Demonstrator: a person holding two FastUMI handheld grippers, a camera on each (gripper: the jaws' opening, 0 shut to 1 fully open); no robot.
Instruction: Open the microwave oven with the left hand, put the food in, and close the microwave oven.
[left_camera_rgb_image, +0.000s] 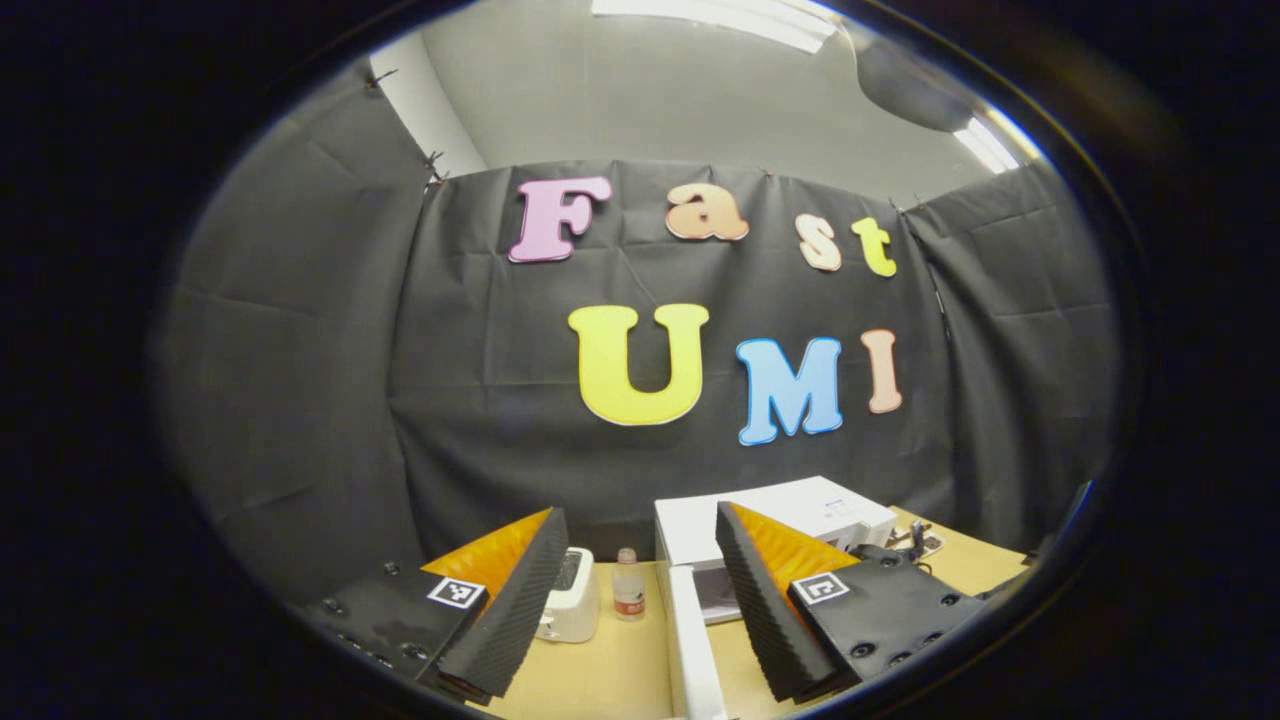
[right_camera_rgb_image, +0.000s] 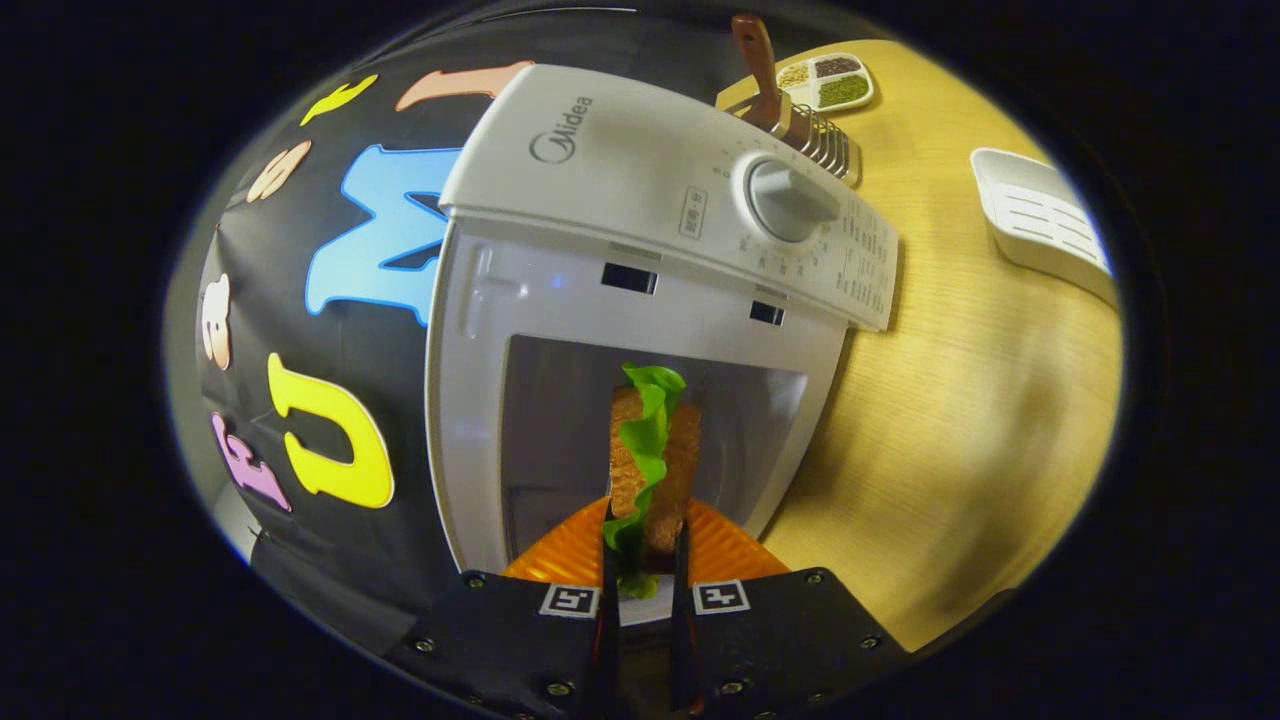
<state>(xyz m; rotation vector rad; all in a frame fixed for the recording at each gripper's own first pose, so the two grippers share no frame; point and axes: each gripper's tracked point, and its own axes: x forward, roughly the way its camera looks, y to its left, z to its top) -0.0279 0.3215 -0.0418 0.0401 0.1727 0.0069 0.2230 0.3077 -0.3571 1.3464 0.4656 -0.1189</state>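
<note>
Right gripper (right_camera_rgb_image: 644, 545) up close, fingers clenched on a sandwich (right_camera_rgb_image: 652, 460) with lettuce sticking out, held right at the open mouth of the white microwave (right_camera_rgb_image: 640, 300). Beyond, a wooden-handled rack (right_camera_rgb_image: 800, 110), a sectioned dish (right_camera_rgb_image: 828, 82) and a white tray (right_camera_rgb_image: 1040, 220) on the wooden table (right_camera_rgb_image: 960, 400).

Left gripper (left_camera_rgb_image: 636, 610) hangs released, fingers wide apart, nothing between them. Ahead: the microwave's open door (left_camera_rgb_image: 692, 640) edge-on, a small bottle (left_camera_rgb_image: 628, 585), a white toaster (left_camera_rgb_image: 572, 598).
</note>
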